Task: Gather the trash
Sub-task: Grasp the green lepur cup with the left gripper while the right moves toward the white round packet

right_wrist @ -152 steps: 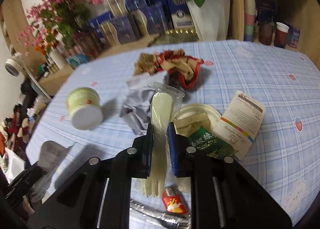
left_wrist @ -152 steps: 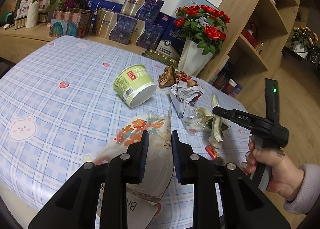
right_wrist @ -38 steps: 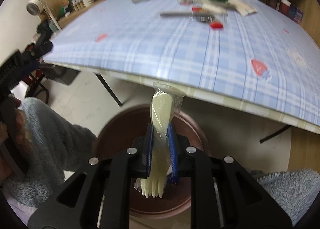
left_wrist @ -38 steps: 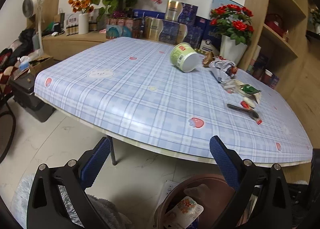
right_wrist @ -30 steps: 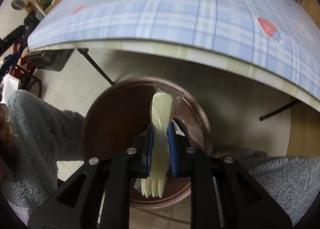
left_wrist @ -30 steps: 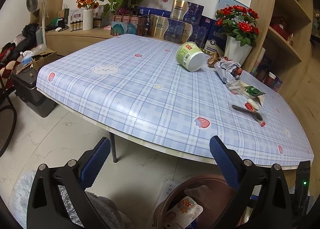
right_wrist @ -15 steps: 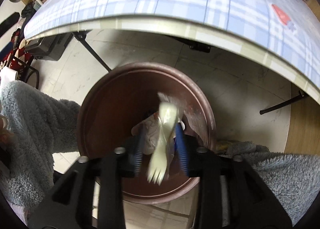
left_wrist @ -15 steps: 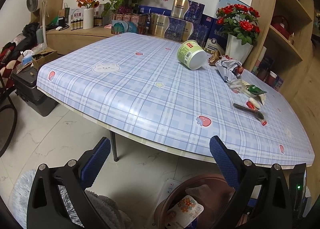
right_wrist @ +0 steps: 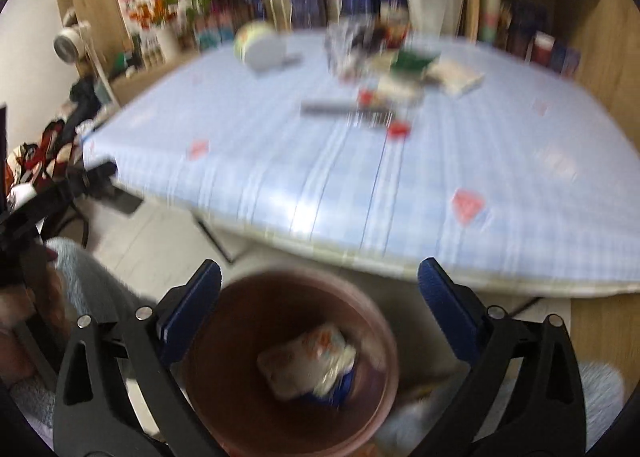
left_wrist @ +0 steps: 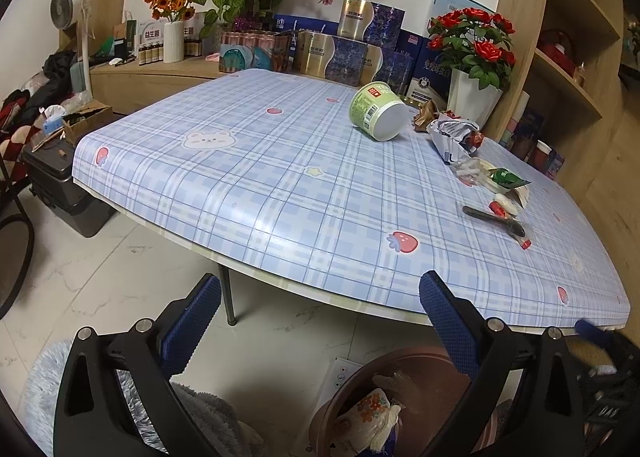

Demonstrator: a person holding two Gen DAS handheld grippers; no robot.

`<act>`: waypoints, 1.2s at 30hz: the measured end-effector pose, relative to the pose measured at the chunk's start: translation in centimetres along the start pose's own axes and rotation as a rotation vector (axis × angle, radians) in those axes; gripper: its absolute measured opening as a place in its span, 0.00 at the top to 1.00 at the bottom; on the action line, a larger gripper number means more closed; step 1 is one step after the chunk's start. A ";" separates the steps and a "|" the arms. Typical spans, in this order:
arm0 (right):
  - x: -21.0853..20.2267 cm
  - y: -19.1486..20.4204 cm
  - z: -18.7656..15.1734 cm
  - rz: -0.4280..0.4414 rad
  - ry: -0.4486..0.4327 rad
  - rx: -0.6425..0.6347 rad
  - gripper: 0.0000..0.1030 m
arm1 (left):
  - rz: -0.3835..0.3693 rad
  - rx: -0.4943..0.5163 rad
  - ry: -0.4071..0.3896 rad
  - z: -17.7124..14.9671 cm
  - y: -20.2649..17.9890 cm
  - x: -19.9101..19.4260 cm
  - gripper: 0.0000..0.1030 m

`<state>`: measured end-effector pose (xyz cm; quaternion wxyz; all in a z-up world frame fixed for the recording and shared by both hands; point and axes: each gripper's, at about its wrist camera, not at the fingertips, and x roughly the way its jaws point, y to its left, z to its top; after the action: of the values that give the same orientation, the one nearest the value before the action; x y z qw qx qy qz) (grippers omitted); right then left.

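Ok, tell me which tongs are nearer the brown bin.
Right, I think. The right tongs hang open directly over the brown bin; the left tongs, also open, sit off to its side, toward the floor.

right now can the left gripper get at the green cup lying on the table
Probably yes. The left gripper is open and empty, the green cup lies on its side, and the tablecloth between them is bare, though it sits well back from the near edge.

1 green cup [left_wrist: 378, 111], 1 brown bin [right_wrist: 288, 361], 1 white vase [left_wrist: 472, 103], 2 open hand-held grippers [left_wrist: 320, 327].
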<state>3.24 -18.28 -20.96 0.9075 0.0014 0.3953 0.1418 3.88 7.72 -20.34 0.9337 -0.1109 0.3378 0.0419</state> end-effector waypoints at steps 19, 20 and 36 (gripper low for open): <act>-0.1 -6.1 3.8 -0.083 -0.126 0.114 0.06 | -0.040 0.112 0.035 3.6 -3.3 1.2 0.06; 0.1 -6.5 4.0 -0.072 -0.123 0.123 0.06 | -0.040 0.118 0.035 4.1 -3.5 1.4 0.06; 4.5 -9.0 8.5 -0.096 -0.043 0.115 0.06 | -0.063 0.085 0.104 10.8 -5.5 7.5 0.06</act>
<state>14.57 -24.81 -19.32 0.9200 0.0376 0.3827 0.0752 17.18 4.98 -16.10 0.9197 -0.0835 0.3836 -0.0077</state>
